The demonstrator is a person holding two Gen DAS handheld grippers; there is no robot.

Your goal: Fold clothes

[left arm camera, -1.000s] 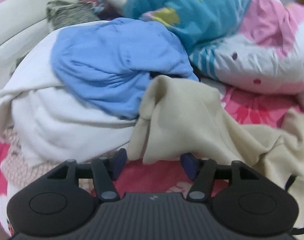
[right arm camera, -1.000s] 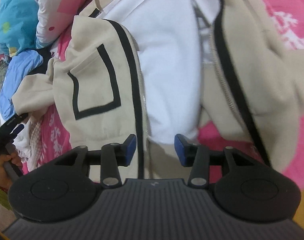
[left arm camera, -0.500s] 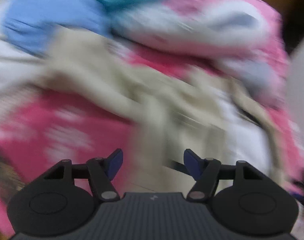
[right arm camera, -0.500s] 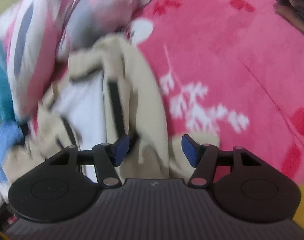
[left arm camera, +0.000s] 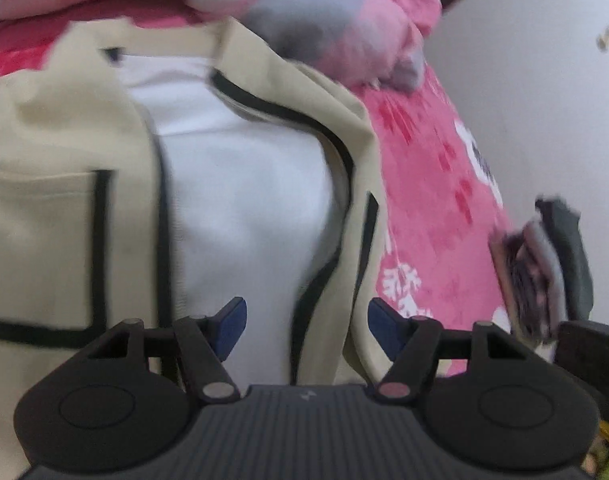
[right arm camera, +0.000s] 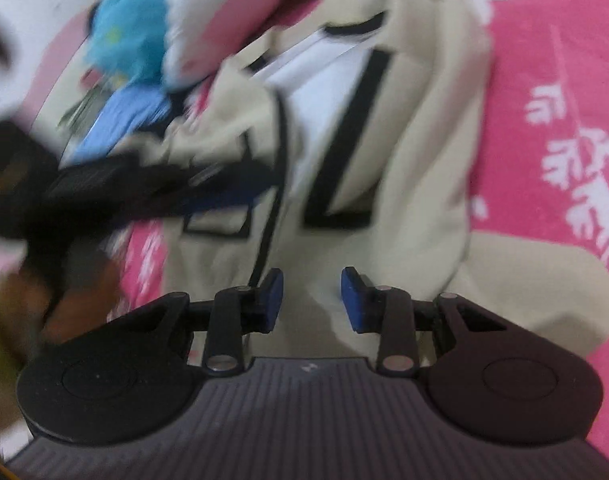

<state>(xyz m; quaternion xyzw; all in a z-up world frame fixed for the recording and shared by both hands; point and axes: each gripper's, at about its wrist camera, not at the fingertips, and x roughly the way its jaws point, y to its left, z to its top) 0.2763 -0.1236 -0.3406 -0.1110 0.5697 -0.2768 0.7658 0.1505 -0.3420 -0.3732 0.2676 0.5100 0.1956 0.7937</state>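
Note:
A cream jacket (left arm camera: 52,128) with black trim and a white lining (left arm camera: 244,184) lies open on the pink bed cover; it also shows in the right wrist view (right arm camera: 424,128). My left gripper (left arm camera: 306,328) is open and empty, over the lining and the jacket's right front edge near the hem. My right gripper (right arm camera: 310,296) is open and empty, just above the jacket's lower cream part. The left gripper shows blurred in the right wrist view (right arm camera: 208,188), reaching over the jacket from the left.
A pink flowered blanket (right arm camera: 552,80) covers the bed. A pink and white quilt (left arm camera: 304,12) and a pile of blue clothes (right arm camera: 124,36) lie beyond the jacket. A folded dark stack (left arm camera: 544,268) sits at the right by a white wall (left arm camera: 544,80).
Both grippers have swung across the bed. The left one moved right from the clothes pile to the jacket's open front. The right view swung back onto the jacket's lower part.

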